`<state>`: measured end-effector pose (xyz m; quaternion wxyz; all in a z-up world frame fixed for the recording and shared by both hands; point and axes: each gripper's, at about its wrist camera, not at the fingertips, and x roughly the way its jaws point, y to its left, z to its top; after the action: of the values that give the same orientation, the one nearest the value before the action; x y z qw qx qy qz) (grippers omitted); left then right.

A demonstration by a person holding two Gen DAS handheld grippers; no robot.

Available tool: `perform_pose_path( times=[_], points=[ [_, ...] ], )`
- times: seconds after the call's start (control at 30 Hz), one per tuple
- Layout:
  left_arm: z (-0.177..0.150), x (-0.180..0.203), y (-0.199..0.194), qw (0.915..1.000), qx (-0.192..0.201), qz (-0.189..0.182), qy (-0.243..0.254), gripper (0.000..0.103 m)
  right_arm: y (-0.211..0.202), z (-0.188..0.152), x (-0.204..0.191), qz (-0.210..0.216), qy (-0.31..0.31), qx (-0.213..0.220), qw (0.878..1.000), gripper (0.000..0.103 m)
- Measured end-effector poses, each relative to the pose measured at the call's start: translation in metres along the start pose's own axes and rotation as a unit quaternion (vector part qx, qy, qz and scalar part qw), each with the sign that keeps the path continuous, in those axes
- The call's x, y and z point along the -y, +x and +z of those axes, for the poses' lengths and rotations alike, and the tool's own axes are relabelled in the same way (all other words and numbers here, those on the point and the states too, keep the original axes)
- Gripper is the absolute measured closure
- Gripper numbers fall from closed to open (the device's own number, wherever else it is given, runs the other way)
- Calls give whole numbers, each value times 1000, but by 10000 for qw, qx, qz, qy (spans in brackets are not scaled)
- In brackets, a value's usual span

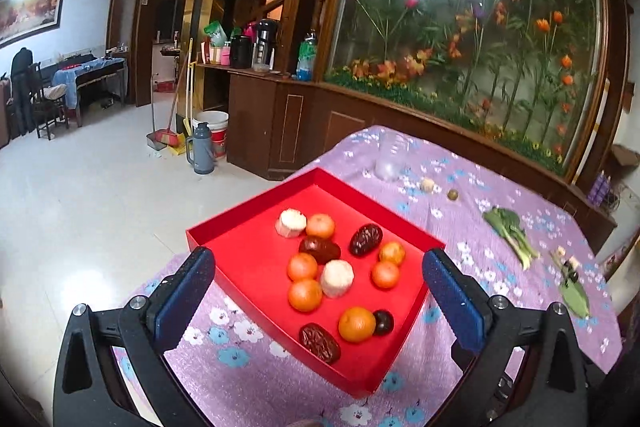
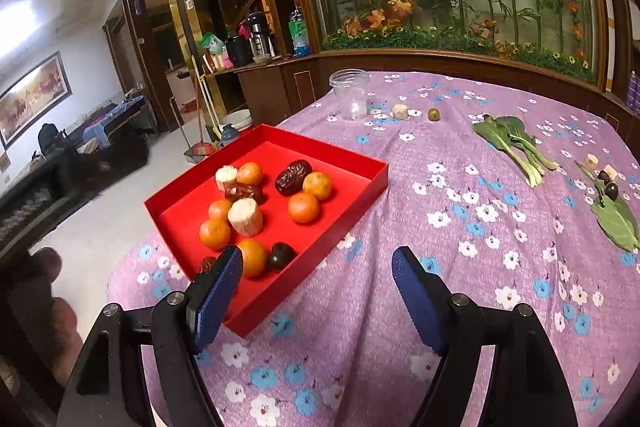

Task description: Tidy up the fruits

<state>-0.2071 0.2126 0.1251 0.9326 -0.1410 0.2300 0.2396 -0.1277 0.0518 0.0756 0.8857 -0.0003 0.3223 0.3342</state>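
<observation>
A red tray (image 1: 240,211) (image 2: 352,163) on the purple flowered tablecloth holds several oranges (image 1: 357,324) (image 2: 303,207), dark red dates (image 1: 365,239) (image 2: 293,177), two pale cut chunks (image 1: 337,277) (image 2: 245,215) and a dark plum (image 1: 383,321) (image 2: 280,255). My left gripper (image 1: 318,263) is open and empty, above the tray's near side. My right gripper (image 2: 318,263) is open and empty, over the tray's near right corner; its left finger hides part of a date.
Beyond the tray stand a clear plastic jar (image 2: 350,93), a small pale chunk (image 2: 399,111) and a green fruit (image 2: 433,113). Bok choy (image 2: 512,143), a leaf (image 2: 616,223) and small dark fruits (image 2: 611,190) lie at the right. The table edge drops to the floor at the left.
</observation>
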Motion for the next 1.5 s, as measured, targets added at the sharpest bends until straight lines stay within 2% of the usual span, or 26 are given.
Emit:
perform_pose_path(
  times=[0.23, 0.53, 0.67, 1.07, 1.33, 1.5],
  points=[
    [-10, 15, 6, 9995, 37, 13, 301, 0, -2, -8, -12, 30, -221, 47, 9997, 20],
    [-19, 10, 28, 9980, -434, 254, 389, 0, 4, -16, -30, -85, -553, 34, 9984, 18],
    [-23, 7, 32, 9974, -511, 270, 422, 0, 11, -19, -34, -149, -626, -54, 9979, 17],
    [-28, -1, 39, 9971, -564, 298, 408, 0, 27, -22, -40, -359, -735, -246, 9963, 16],
    [-27, -2, 41, 9969, -589, 311, 406, 0, 34, -23, -46, -356, -818, -332, 9955, 16],
    [-28, -5, 45, 9961, -762, 296, 327, 0, 35, -23, -48, -320, -816, -348, 9955, 16]
  ],
)
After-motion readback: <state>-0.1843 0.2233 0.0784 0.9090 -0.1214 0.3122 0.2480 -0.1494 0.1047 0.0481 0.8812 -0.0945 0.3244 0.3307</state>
